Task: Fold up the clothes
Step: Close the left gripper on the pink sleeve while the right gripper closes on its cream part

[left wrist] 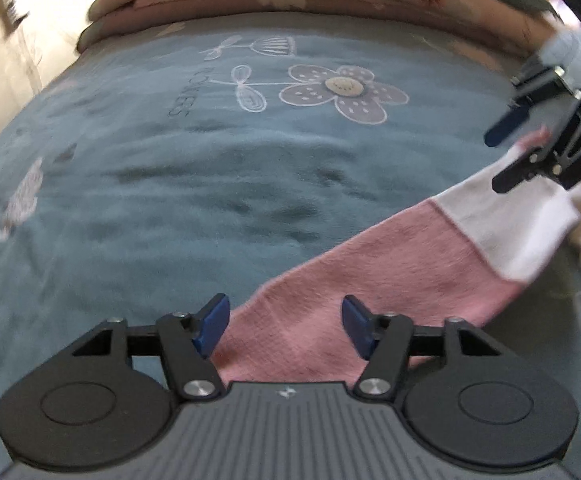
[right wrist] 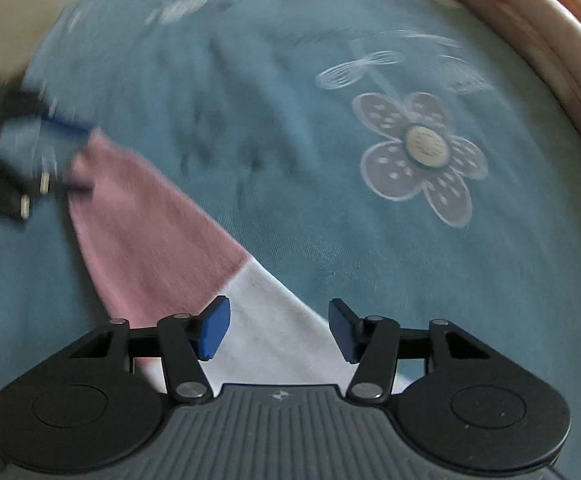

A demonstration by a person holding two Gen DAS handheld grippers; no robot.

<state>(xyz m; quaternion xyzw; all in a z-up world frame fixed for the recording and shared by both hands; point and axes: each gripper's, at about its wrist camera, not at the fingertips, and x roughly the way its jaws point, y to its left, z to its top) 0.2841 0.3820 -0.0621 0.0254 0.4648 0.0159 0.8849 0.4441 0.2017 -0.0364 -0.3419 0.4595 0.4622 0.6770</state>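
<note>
The left gripper (left wrist: pixel 286 330) is hovering with its jaws wide over the pink end of the sock (left wrist: pixel 370 280), gripping nothing, probably lining up to take that end. The sock is lying flat and diagonal on the blue sheet (left wrist: pixel 170 180). The right gripper (right wrist: pixel 278 330) is likewise standing wide over the white end, so each end is getting one claw. No containers are showing.

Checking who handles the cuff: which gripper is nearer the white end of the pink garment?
Right. The right gripper hangs open directly over the white end, while the left gripper is open over the pink end, at the opposite end of the garment.
</note>
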